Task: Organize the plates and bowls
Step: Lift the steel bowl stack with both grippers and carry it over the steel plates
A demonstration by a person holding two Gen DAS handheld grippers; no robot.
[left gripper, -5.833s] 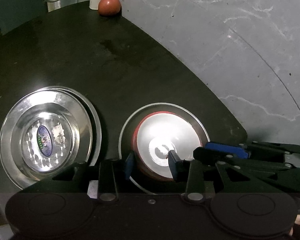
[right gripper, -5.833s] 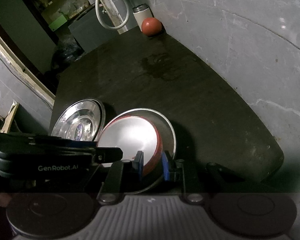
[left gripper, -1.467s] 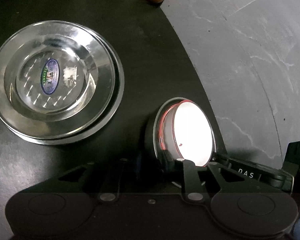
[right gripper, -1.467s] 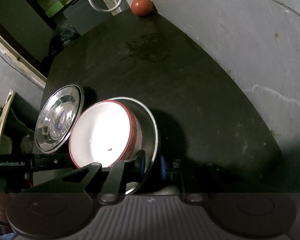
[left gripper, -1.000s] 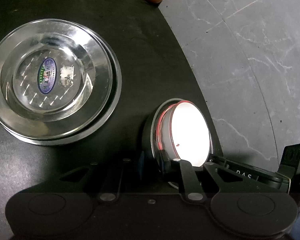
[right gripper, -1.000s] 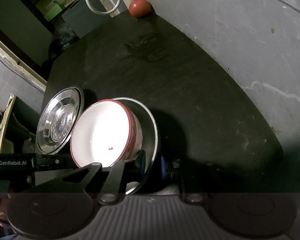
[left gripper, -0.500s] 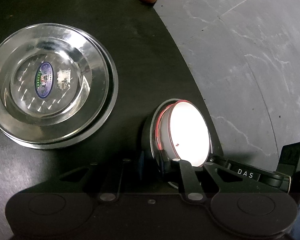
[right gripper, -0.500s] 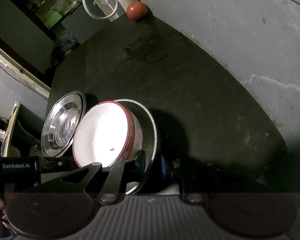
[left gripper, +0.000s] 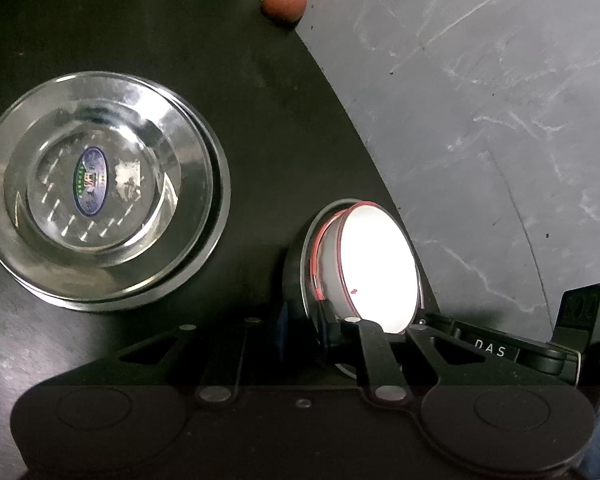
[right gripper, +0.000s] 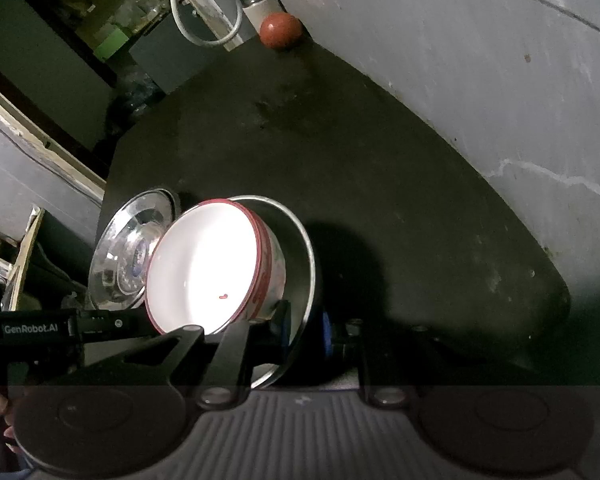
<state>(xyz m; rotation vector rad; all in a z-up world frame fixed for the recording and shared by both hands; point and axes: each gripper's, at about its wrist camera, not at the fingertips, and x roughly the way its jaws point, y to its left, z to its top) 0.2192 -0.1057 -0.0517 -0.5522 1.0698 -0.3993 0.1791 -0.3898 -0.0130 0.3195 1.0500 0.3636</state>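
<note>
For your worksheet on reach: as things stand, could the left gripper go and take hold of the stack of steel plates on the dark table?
Probably not yet. The left gripper is shut on the steel plate carrying the red-rimmed bowl, shared with the right gripper. The path to the stacked steel plates looks clear, though.

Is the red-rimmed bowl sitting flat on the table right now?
No: the red-rimmed bowl sits tilted inside the steel plate, both raised off the dark table, its white inside facing sideways.

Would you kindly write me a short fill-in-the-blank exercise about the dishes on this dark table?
1. The white bowl has a ___ rim.
2. It sits in a steel plate gripped by ___ grippers.
3. The stacked steel plates carry an oval ___ at their centre.
4. A ___ ball lies at the table's far edge.

Missing words: red; both; sticker; red
</note>
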